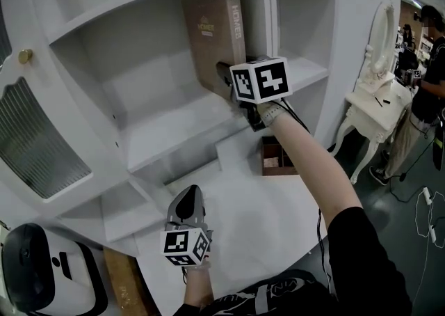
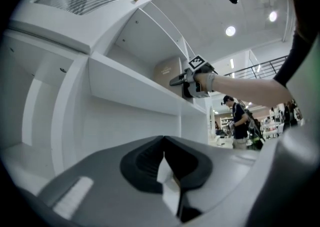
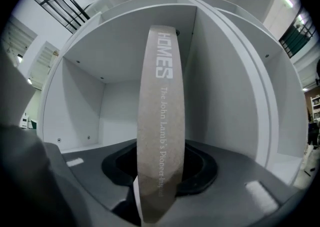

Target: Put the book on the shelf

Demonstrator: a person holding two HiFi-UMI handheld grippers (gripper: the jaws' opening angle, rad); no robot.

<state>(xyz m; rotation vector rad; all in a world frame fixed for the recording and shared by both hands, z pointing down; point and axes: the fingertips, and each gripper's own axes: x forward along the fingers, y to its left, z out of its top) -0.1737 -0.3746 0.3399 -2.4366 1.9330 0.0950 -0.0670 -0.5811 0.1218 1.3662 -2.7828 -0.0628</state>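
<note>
The right gripper (image 3: 157, 183) pinches the lower part of a brown book (image 3: 161, 116) by its two covers. The book stands upright inside an open compartment of the white shelf (image 1: 174, 123), close to the right wall. The spine reads "HOMES" in large letters and below it "The John Lamb's Pioneer" (the last word is too blurred to read). "HOMES" is also printed on the front cover. The left gripper (image 1: 189, 200) is low before the shelf, with its jaws pressed together on nothing.
</note>
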